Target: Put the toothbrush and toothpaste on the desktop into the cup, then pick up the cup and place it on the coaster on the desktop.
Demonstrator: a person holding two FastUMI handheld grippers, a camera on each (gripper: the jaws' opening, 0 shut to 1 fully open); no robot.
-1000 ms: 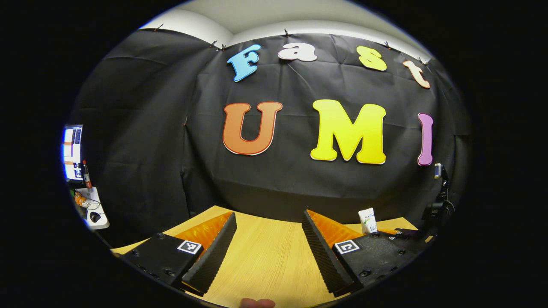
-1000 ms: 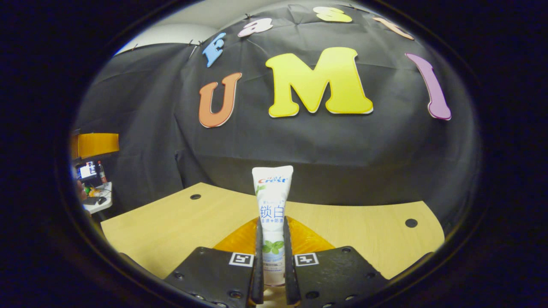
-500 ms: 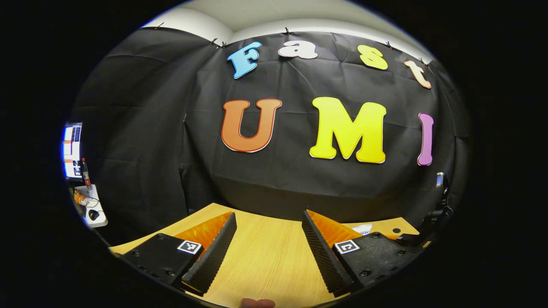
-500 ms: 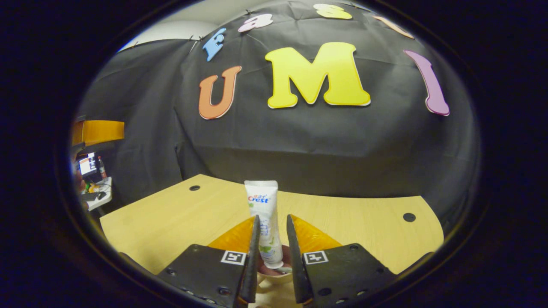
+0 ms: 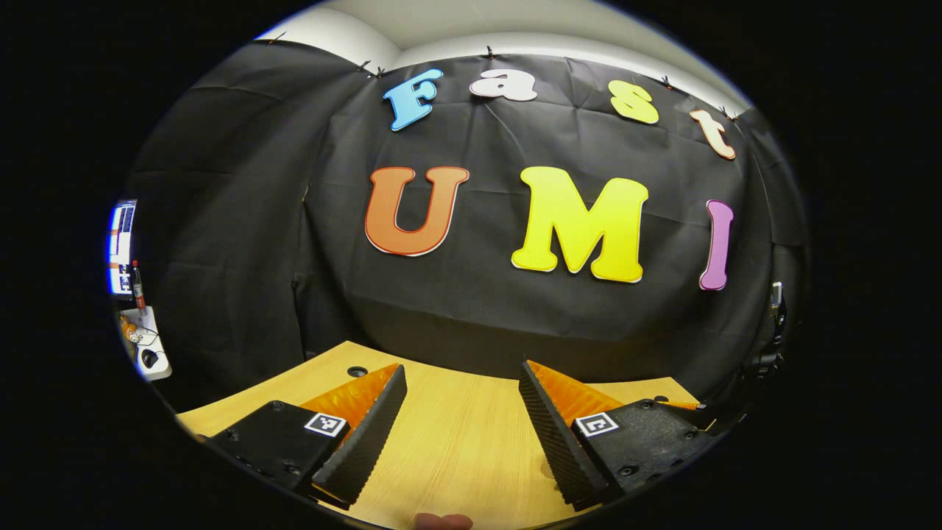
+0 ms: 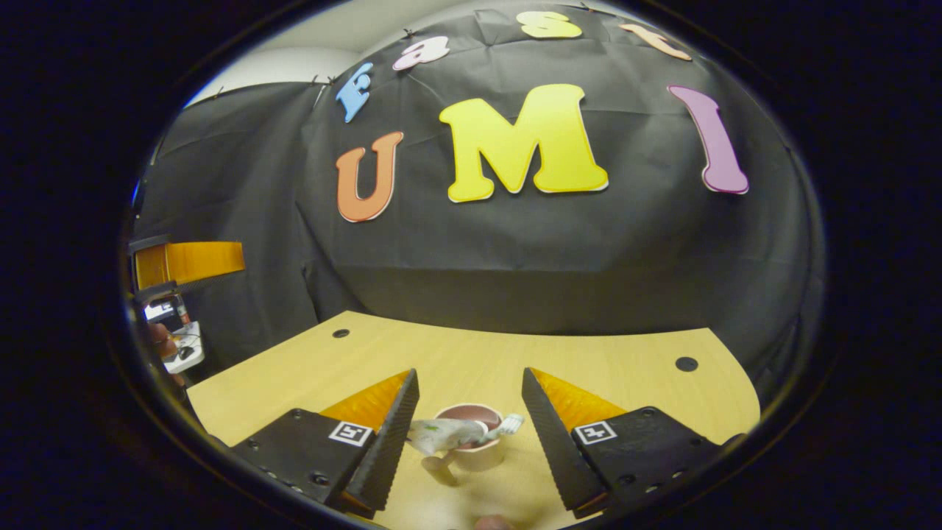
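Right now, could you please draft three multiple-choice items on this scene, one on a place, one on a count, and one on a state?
1. Where is the toothpaste tube?
A. Flat on the desktop beside the cup
B. In the cup, leaning over its rim
C. Clamped in the right gripper

2. How many round holes show in the desktop in the right gripper view?
A. Two
B. Four
C. None

3. How do the right gripper jaws stand?
A. Shut on the tube
B. Shut on nothing
C. Open, apart over the cup

Answers: 1 B, the tube rests in the cup with the toothbrush; 2 A, one hole toward each far corner; 3 C, a wide gap separates the fingers.
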